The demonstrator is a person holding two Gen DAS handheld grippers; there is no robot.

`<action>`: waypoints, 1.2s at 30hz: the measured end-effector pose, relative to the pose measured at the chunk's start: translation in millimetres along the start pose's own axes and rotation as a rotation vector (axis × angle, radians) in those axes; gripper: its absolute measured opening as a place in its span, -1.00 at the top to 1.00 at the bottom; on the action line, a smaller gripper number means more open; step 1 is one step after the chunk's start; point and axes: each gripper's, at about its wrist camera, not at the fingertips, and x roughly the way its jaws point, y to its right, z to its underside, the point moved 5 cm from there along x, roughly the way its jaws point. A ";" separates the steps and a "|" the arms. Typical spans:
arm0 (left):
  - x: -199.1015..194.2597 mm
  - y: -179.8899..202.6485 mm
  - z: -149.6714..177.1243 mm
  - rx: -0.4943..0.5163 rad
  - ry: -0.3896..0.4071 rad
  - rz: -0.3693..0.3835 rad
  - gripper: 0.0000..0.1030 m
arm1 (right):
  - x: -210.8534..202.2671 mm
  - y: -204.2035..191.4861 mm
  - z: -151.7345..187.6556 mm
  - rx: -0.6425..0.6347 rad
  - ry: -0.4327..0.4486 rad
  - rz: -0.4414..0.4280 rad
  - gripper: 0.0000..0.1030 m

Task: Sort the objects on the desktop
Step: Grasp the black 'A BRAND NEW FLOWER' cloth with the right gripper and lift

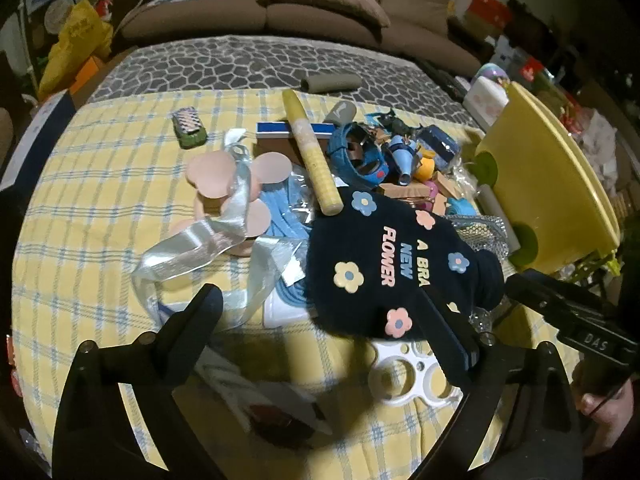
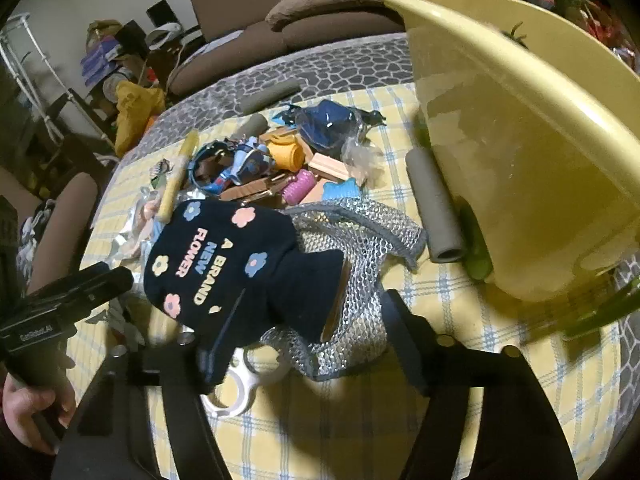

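Note:
A black knitted cloth [image 1: 392,264] [image 2: 232,264] with pastel flowers and the words "A BRAND NEW FLOWER" lies on the yellow checked tablecloth [image 1: 80,208]. My left gripper [image 1: 320,312] stands wide open over its near end, and the right finger [image 1: 444,324] overlaps the cloth. A silver mesh cloth [image 2: 360,232] lies partly under the black one. My right gripper [image 2: 316,320] is open around both, its left finger [image 2: 216,344] in front of the black cloth. A yellow basin [image 2: 520,140] [image 1: 552,184] sits tilted at the right.
Behind the cloth is a pile of small toys [image 1: 400,152], a yellow tube [image 1: 312,148], pink round pads [image 1: 212,172] and a clear ribbon [image 1: 192,248]. A white ringed plastic piece [image 1: 408,376] lies near. A grey foam tube [image 2: 436,208] rests against the basin. A sofa stands beyond the table.

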 end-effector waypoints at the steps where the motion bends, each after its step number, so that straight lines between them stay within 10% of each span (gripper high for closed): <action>1: 3.5 0.4 -0.7 -0.002 -0.007 0.006 -0.75 | 1.4 0.4 -0.3 0.002 -0.001 -0.003 -0.16; 6: 23.7 1.4 -2.6 -0.011 -0.055 0.024 -0.34 | 9.0 -2.0 0.6 0.006 -0.021 -0.028 0.01; 21: 34.1 16.4 -4.4 0.022 -0.092 0.042 0.00 | 13.5 -10.5 -3.4 -0.005 -0.031 -0.008 0.18; 36: -3.4 16.6 6.2 -0.074 -0.054 0.180 0.01 | -42.0 -36.1 -24.2 -0.069 0.061 -0.024 0.20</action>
